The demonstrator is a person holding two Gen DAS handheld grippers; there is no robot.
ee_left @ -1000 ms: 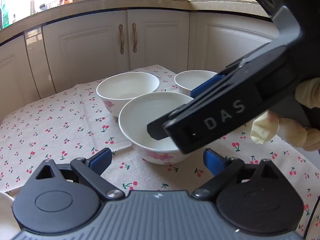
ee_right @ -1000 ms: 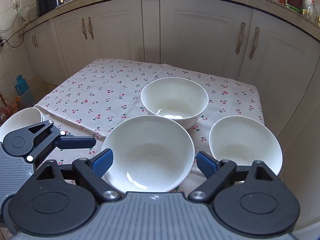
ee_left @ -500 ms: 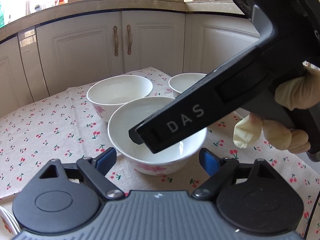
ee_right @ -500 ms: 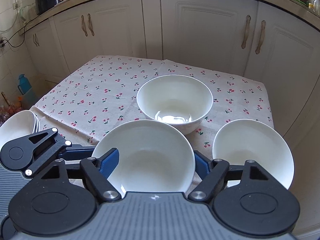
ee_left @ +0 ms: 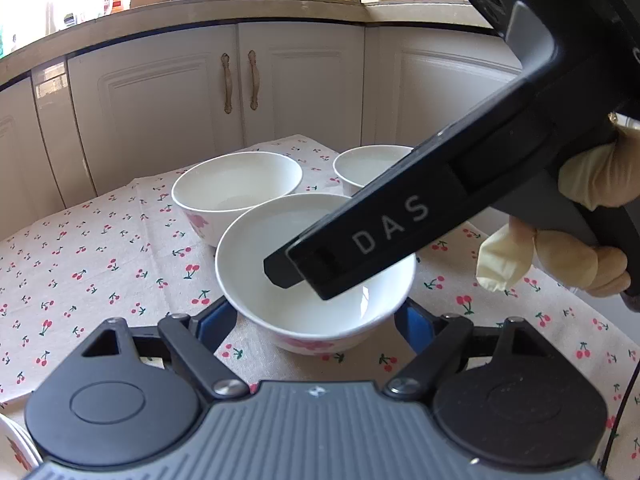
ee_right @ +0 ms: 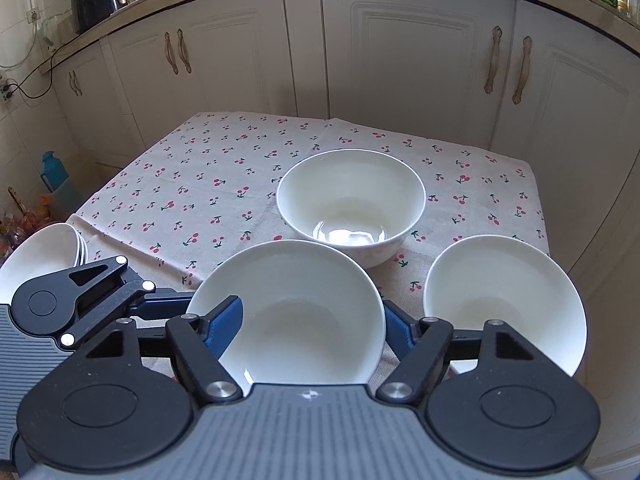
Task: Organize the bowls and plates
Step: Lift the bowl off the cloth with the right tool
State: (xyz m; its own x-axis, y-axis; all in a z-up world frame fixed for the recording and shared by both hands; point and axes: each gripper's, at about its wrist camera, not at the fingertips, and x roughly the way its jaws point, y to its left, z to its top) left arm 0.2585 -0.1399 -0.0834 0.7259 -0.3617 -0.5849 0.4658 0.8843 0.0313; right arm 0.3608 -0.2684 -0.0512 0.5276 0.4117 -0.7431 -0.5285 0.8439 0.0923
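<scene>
both tools just closed: left tool (ee_left: 316, 320) and right tool (ee_right: 310, 322) clamp near white ceramic bowl (ee_right: 296, 300) on cherry-print worktop cloth (ee_right: 208, 184).

The right tongs (ee_right: 310, 322) have just been closing and now clasp the near white bowl (ee_right: 292, 308) by its sides. Beyond it stands a deeper bowl (ee_right: 351, 204); right of the tongs, a third bowl (ee_right: 500, 296) on the cherry-print surface (ee_right: 208, 184).
</scene>
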